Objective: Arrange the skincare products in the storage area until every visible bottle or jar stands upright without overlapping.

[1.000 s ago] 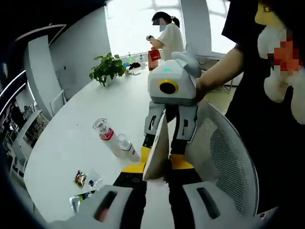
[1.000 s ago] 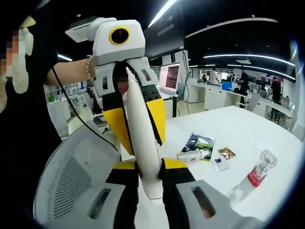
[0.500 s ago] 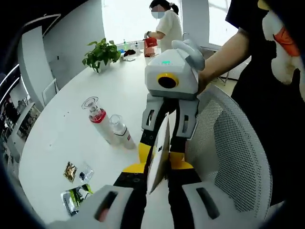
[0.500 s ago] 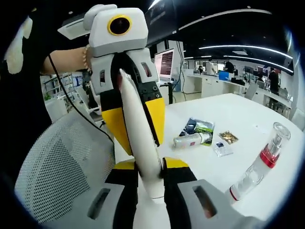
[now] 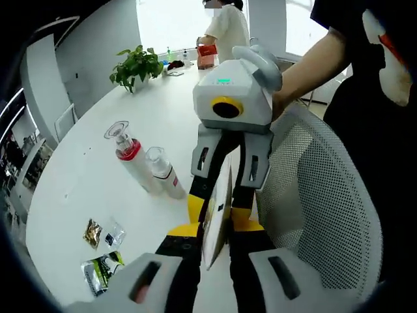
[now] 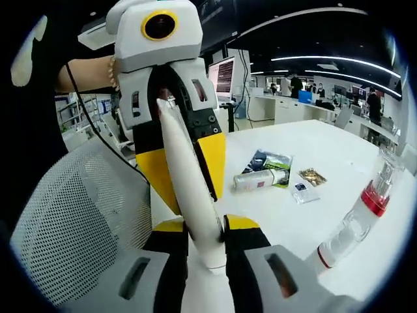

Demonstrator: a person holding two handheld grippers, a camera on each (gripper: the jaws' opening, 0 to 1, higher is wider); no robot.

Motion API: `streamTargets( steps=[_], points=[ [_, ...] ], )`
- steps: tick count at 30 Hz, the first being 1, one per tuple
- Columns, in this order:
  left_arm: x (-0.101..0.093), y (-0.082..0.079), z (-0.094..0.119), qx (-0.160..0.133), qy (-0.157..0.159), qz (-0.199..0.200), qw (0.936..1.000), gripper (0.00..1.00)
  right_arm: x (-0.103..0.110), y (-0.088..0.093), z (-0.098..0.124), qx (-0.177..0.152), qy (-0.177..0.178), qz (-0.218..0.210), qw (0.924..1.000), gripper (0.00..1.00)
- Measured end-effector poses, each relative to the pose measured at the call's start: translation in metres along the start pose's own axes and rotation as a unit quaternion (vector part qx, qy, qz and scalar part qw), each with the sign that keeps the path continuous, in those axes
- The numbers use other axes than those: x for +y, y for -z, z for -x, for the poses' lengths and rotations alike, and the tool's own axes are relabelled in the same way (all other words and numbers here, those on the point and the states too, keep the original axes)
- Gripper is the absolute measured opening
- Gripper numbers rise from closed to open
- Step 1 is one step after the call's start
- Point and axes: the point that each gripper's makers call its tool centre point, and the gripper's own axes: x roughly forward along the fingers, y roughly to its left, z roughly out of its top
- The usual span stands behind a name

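A white skincare tube (image 5: 218, 208) hangs in the air between my two grippers. My left gripper (image 5: 215, 246) is shut on its flat crimped end, and facing it my right gripper (image 5: 219, 195) grips the other end. In the right gripper view, my right gripper (image 6: 205, 246) is shut on the tube (image 6: 189, 189), with my left gripper (image 6: 186, 173) clamped on its far end. A clear bottle with a red collar (image 5: 129, 160) and a small clear bottle (image 5: 164, 177) stand close together on the white table (image 5: 98, 189). Another small bottle (image 6: 260, 179) lies on its side.
A white mesh chair (image 5: 313, 195) is right under the tube, at the table's edge. A green packet (image 6: 270, 163) and small sachets (image 6: 313, 176) lie by the lying bottle. A potted plant (image 5: 133, 65) and a person (image 5: 225, 29) are at the table's far end.
Both grippers stay shut on the tube. Both views have shifted a little, so the table bottles sit nearer in view. Nothing on the table has moved.
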Motion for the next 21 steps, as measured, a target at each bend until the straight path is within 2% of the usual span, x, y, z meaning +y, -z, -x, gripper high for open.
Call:
streamTargets(
  steps=[17, 21],
  points=[
    [0.009, -0.009, -0.006, -0.012, -0.006, 0.001, 0.9999, 0.13, -0.009, 0.0, 0.011, -0.007, 0.042, -0.03, 0.9987, 0.25],
    [0.011, -0.01, -0.007, -0.013, -0.008, -0.012, 0.9998, 0.13, -0.008, 0.002, 0.019, -0.002, 0.059, -0.035, 0.9976, 0.32]
  ],
)
